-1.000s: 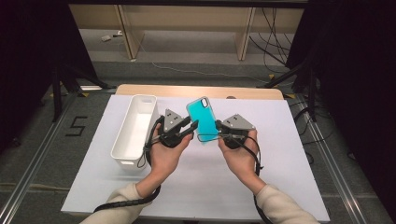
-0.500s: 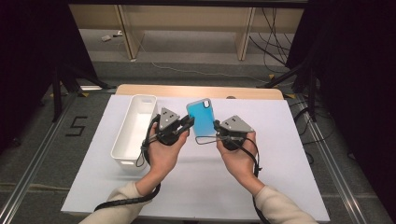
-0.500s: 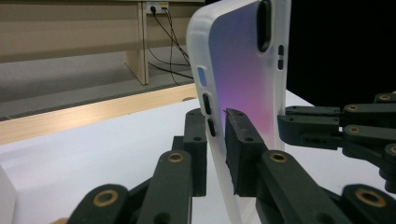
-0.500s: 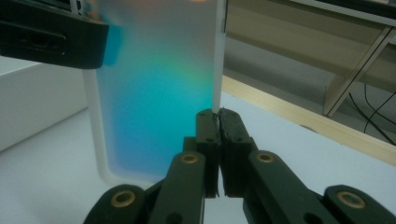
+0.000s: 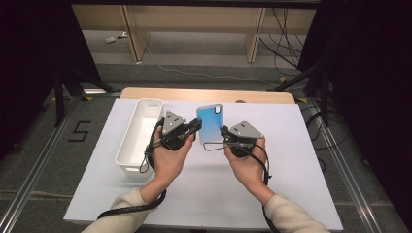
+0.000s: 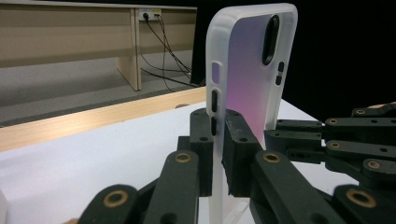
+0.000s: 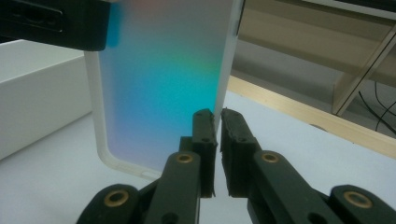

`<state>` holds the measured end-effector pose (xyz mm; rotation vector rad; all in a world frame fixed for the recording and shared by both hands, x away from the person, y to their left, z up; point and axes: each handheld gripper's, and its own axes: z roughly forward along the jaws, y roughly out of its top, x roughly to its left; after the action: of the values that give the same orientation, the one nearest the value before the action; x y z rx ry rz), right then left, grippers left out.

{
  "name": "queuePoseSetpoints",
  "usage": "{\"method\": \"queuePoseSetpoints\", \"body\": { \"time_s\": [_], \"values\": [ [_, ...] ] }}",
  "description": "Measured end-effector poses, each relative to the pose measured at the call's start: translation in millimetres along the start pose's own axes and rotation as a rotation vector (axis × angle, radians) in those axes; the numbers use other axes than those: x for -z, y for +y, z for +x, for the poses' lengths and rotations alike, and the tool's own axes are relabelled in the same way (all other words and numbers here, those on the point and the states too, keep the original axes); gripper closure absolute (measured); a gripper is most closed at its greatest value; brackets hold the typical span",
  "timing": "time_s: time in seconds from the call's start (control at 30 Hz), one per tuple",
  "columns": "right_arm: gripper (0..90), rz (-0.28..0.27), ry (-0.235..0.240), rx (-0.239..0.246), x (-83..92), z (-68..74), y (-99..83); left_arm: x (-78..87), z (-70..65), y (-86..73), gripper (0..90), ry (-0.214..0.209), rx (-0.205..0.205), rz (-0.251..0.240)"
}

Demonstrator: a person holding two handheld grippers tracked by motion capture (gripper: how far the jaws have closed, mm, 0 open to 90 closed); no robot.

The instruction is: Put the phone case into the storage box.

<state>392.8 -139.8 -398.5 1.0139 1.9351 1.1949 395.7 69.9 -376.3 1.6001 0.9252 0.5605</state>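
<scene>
White sheeting covers the table (image 5: 291,194), and above it both hands hold a translucent blue phone case (image 5: 210,123) upright. Nearest, the right gripper (image 5: 224,132) pinches the case's right edge. The left gripper (image 5: 196,126) has just been closing and now clamps the case's left rim, so both tools share it, likely a handover. Left of the case sits a white bin (image 5: 127,155).

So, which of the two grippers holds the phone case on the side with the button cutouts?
The left gripper: its jaws clamp the phone case on the edge with the button cutouts.
</scene>
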Motion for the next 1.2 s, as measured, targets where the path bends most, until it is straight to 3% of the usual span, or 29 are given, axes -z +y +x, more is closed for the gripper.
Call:
{"method": "queuePoseSetpoints", "body": {
  "time_s": [0.23, 0.37, 0.63, 0.8, 0.97, 1.03, 1.13, 1.17, 1.2],
  "values": [
    [84.5, -0.009, 0.004, 0.003, -0.9, 0.6, -0.7, 0.3, 1.5, 0.5, 83.7, -0.008, 0.009, 0.002],
    [83.2, 0.007, 0.017, 0.003, -1.6, -0.6, -1.5, 0.4, 0.5, 1.2, 83.9, -0.008, -0.03, 0.003],
    [76.2, 0.011, 0.032, -0.009, -2.5, -3.1, -2.5, -0.1, 1.3, 0.7, 83.9, -0.01, -0.034, 0.009],
    [68.4, 0.009, 0.041, -0.026, -1.9, -2.5, -1.8, -0.8, 2.2, 0.1, 84.0, -0.002, -0.048, 0.009],
    [54.3, -0.009, 0.055, -0.013, -0.3, -2.8, -1.7, -0.8, 5.1, 0.9, 84.0, 0.003, -0.065, 0.008],
    [52.5, -0.009, 0.058, -0.011, -0.2, -2.4, -1.7, -0.9, 5.4, 1.0, 84.0, 0.005, -0.068, 0.008],
    [41.2, -0.019, 0.082, -0.008, -0.3, -0.3, -0.7, -0.9, 6.4, 0.6, 84.0, 0.008, -0.066, 0.009],
    [41.2, -0.019, 0.082, -0.008, -0.3, -0.3, -0.7, -0.9, 6.6, 0.5, 84.0, 0.008, -0.064, 0.008],
    [34.8, -0.018, 0.09, -0.014, -0.5, 0.0, -0.3, -0.8, 7.9, 0.7, 84.0, 0.011, -0.071, 0.009]
  ]
}}
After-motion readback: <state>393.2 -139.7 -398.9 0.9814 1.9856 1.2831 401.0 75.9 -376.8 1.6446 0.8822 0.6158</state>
